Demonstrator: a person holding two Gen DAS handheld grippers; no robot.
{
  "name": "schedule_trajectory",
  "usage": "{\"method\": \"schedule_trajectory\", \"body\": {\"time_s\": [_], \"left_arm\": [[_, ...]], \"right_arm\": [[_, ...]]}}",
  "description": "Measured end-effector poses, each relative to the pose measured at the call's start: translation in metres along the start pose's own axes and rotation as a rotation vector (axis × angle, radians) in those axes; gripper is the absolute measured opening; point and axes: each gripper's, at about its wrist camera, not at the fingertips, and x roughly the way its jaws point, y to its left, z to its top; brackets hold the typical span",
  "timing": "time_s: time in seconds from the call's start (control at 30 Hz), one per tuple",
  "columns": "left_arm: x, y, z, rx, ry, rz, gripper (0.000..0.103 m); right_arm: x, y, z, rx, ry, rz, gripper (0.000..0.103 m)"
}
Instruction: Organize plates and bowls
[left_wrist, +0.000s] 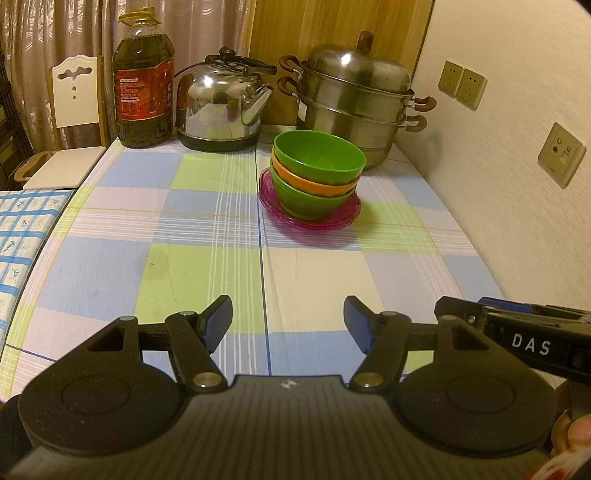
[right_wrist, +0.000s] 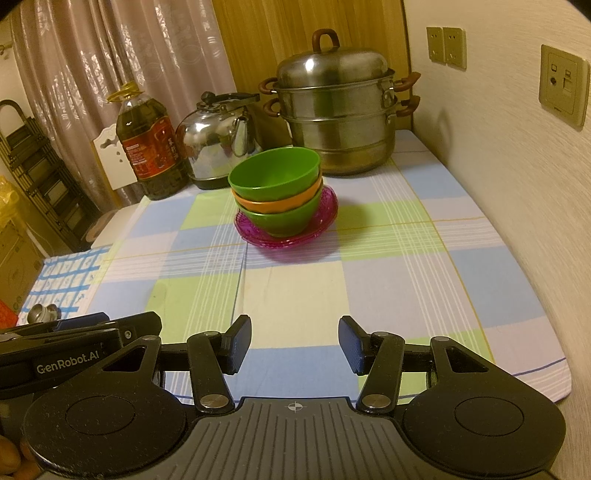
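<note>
A stack of three bowls stands on stacked magenta plates (left_wrist: 343, 217) (right_wrist: 328, 206) at the table's middle back: a green bowl (left_wrist: 317, 155) (right_wrist: 275, 173) on top, an orange bowl (left_wrist: 317, 182) (right_wrist: 275, 202) under it, a green bowl (left_wrist: 310, 201) (right_wrist: 284, 219) at the bottom. My left gripper (left_wrist: 288, 321) is open and empty, low over the near table. My right gripper (right_wrist: 294, 343) is open and empty beside it, well short of the stack.
A steel steamer pot (left_wrist: 354, 99) (right_wrist: 336, 118), a kettle (left_wrist: 225, 107) (right_wrist: 218, 140) and an oil bottle (left_wrist: 142, 81) (right_wrist: 149, 147) stand along the back of the checked tablecloth (left_wrist: 166, 236) (right_wrist: 388, 266). The wall (left_wrist: 517, 184) runs close on the right. A chair (left_wrist: 74, 110) stands at the left.
</note>
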Motion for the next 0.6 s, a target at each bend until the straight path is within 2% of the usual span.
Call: {"method": "schedule_trajectory", "body": {"time_s": [0.43,0.6], "left_arm": [[0.0022,-0.0002,-0.0004,-0.014,0.007,-0.011,0.064],[0.0005,-0.0015,-0.0018,-0.014,-0.015,-0.023,0.064]], "right_arm": [[0.0004,-0.0006,-0.0004,0.005,0.002,-0.001,0.053],[0.0009,-0.0013,-0.0014,0.008,0.001,-0.002,0.053]]}}
